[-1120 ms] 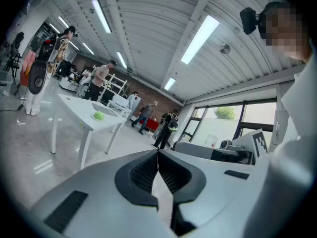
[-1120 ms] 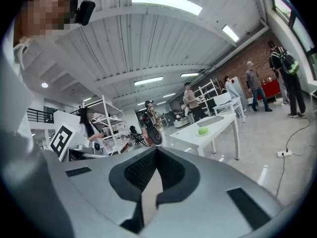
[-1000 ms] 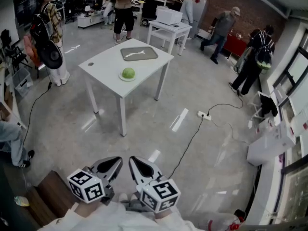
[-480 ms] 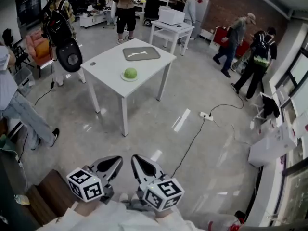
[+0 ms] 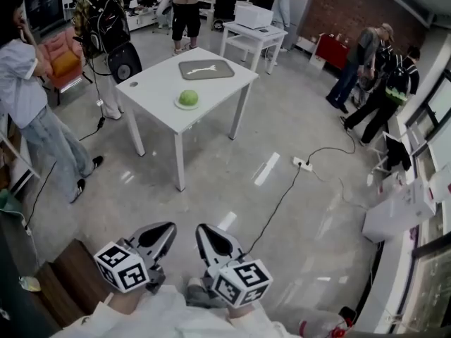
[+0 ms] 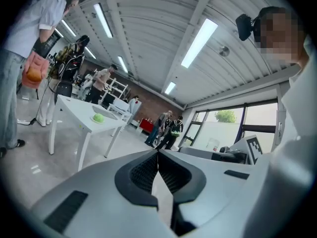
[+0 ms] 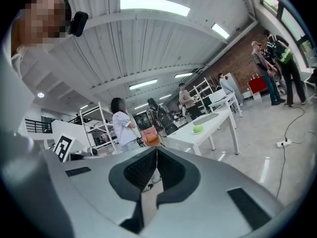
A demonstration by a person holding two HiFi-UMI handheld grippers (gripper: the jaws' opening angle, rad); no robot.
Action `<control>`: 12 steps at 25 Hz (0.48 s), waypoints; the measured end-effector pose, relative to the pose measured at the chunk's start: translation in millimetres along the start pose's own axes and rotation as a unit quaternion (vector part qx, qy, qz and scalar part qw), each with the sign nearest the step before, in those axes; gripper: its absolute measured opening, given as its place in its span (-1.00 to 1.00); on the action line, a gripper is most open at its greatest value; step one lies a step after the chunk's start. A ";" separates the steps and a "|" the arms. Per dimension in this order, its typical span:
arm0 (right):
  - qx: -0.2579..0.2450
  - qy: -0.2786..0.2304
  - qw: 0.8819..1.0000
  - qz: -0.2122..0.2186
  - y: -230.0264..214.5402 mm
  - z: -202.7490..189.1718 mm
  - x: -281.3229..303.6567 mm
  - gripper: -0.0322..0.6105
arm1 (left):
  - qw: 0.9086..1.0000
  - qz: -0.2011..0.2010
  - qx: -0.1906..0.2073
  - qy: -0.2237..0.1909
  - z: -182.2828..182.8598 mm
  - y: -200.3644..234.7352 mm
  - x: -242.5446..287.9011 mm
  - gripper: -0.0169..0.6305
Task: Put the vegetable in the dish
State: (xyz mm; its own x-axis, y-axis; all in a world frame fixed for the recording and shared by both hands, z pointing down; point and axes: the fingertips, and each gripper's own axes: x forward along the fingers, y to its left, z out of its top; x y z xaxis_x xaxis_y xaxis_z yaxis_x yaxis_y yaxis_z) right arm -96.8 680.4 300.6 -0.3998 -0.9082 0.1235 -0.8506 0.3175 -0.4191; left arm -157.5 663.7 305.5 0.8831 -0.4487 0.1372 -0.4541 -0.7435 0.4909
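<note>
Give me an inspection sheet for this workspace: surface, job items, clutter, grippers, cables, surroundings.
Surface: white table, well ahead of both grippers.
Job's things: green vegetable already sitting on a small pale dish near the table's front edge.
Clutter: grey tray holding a white item; small dark disc.
Grippers: left gripper and right gripper, jaws shut, nothing held, low near the body.
Cables: power strip with its cable across the floor.
Surroundings: several people standing; second table carrying a white box.
</note>
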 end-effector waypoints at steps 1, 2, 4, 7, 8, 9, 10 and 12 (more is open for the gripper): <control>0.002 0.002 1.000 0.001 -1.2 -1.8 0.4 -0.86 | 1.000 0.001 -0.004 0.000 -2.6 0.5 0.3 -0.92; 0.003 0.005 1.000 0.002 -1.5 -4.2 0.5 -0.86 | 1.000 0.003 -0.007 0.001 -5.8 1.5 -0.2 -0.92; 0.003 0.009 1.000 0.004 -2.8 -9.7 0.2 -0.86 | 1.000 0.009 -0.012 0.006 -12.9 4.3 -0.2 -0.92; 0.003 0.009 1.000 0.006 -11.0 -12.0 2.4 -0.86 | 1.000 0.015 -0.013 0.010 -18.5 8.5 7.3 -0.92; 0.002 0.007 1.000 0.006 -14.0 -10.1 4.9 -0.86 | 1.000 0.015 -0.012 0.010 -17.7 10.6 11.3 -0.92; 0.000 0.006 1.000 0.004 -16.9 -6.9 8.7 -0.86 | 1.000 0.015 -0.011 0.011 -15.6 13.5 15.9 -0.92; -0.002 0.006 1.000 0.003 -19.3 -2.9 13.6 -0.86 | 1.000 0.014 -0.011 0.013 -12.2 17.3 20.8 -0.92; -0.005 0.007 1.000 0.002 -23.2 4.8 26.5 -0.86 | 1.000 0.011 -0.011 0.014 -2.9 26.6 31.2 -0.92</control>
State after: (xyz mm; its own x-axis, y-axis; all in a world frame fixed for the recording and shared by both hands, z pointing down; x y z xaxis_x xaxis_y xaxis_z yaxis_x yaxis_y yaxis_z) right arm -86.1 647.7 309.2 -0.4073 -0.9032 0.1353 -0.8530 0.3233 -0.4096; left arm -141.6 631.4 325.3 0.8761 -0.4505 0.1719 -0.4708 -0.7220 0.5070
